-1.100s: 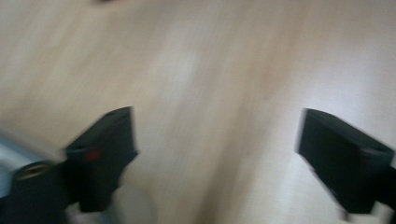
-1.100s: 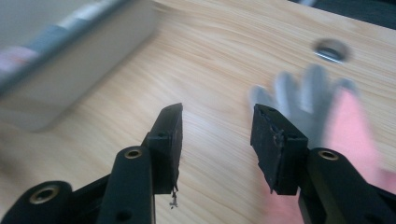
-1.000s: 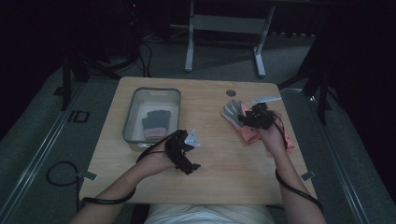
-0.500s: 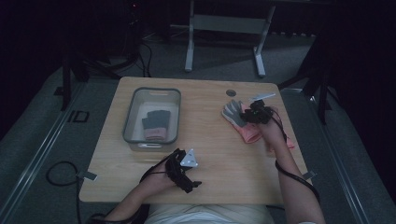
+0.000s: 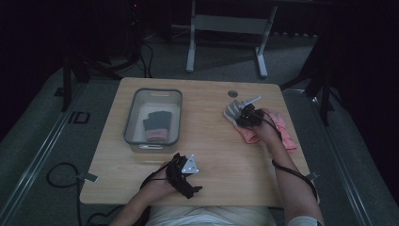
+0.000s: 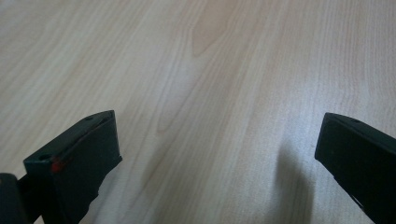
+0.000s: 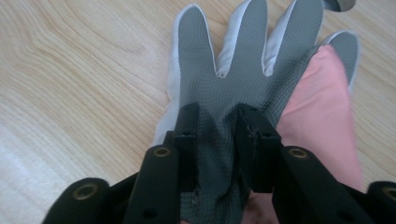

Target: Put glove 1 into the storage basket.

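Observation:
A grey-palmed white glove lies on the wooden table at the right, partly over a pink glove. My right gripper is shut on the grey glove, its jaws pinching a fold of the palm fabric. The pink glove spreads out to the right of it. My left gripper rests near the table's front edge; in the left gripper view it stands open over bare wood, nothing between its fingers.
A grey bin stands at the left middle of the table, holding a dark and pink glove. A small round dark hole sits near the far edge. Table legs and cables stand on the floor beyond.
My left gripper has drawn back toward the front edge of the table. The right gripper stays at the grey glove.

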### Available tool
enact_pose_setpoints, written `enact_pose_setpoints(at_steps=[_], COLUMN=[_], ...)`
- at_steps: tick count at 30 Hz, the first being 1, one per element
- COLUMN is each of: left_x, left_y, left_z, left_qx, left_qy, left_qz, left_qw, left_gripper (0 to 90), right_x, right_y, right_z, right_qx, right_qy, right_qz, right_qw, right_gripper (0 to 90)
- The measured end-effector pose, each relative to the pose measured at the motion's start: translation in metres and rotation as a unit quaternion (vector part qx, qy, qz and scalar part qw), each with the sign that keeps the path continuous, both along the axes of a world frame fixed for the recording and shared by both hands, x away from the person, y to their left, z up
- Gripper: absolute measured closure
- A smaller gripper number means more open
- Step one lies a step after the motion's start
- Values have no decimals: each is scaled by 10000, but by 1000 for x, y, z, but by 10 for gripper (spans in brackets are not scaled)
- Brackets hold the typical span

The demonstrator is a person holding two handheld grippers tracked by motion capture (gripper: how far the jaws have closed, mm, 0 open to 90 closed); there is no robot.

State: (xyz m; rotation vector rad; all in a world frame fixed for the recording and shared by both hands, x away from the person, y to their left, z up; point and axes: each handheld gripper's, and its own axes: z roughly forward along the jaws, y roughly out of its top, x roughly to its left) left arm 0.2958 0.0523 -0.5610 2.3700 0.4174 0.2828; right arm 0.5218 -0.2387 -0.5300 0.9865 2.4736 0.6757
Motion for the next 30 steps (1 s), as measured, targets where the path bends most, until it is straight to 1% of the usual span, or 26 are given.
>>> enact_pose_setpoints(at_steps=[3,5,7,8,10,11,13,16,17,18,19,21,22,23,25,26,28,29,30], left_x=[0,-1,-1,-1,-1,-1,0,0,1,1,1,1,0,0,-1,-1,-1,-1,-1], left_y=[0,0,-1,-1,-1,-1,-1,-1,-1,-1,-1,-1,-1,-1,-1,-1,-1,-1,-1], left_z=[-2,-1,-2,-2,-2,-1,-2,-3,-3,-3,-3,-3,-4,-4,-5,-6,-6,-6,-6], left_qx=[-14,-8,-12,-24,-27,-13,15,-33,-17,-5,-11,-33,-25,-9,-13,24,22,24,13], left_qy=[8,-70,-95,-125,-156,-127,-160,-166,-186,-190,-193,-199,-195,-209,-211,-229,-235,-238,-241], left_qz=[-8,-13,-17,-14,-23,-11,1,21,6,-1,-18,-53,-62,-84,-105,-120,-154,-146,-151], left_qw=[10000,10000,10000,9999,9999,9999,9999,9999,9998,9998,9998,9998,9998,9997,9997,9997,9996,9996,9996], left_gripper=[0,0,0,0,0,0,0,0,0,0,0,0,0,0,0,0,0,0,0], right_x=[1,1,1,-1,-6,-10,-20,-44,-50,-58,-65,-81,-88,-95,-108,-113,-122,-125,-128], right_y=[3,6,7,8,9,9,10,17,19,21,24,29,32,33,38,40,46,49,52], right_z=[-2,-1,3,6,13,18,31,55,60,67,72,80,83,85,86,86,83,81,78], right_qx=[-58,-18,76,144,327,438,687,1070,1142,1256,1280,1393,1406,1494,1585,1630,1633,1666,1649], right_qy=[55,158,214,182,184,143,40,-169,-212,-277,-316,-454,-518,-556,-584,-571,-486,-458,-426], right_qz=[-215,-474,-740,-855,-1010,-1078,-1213,-1373,-1420,-1493,-1549,-1662,-1678,-1754,-1787,-1824,-1810,-1838,-1847], right_qw=[9997,9987,9970,9961,9942,9931,9902,9846,9830,9804,9791,9751,9744,9715,9693,9679,9686,9677,9679], right_gripper=[806,848,873,877,879,880,881,881,881,881,881,882,882,882,882,882,882,882,882])
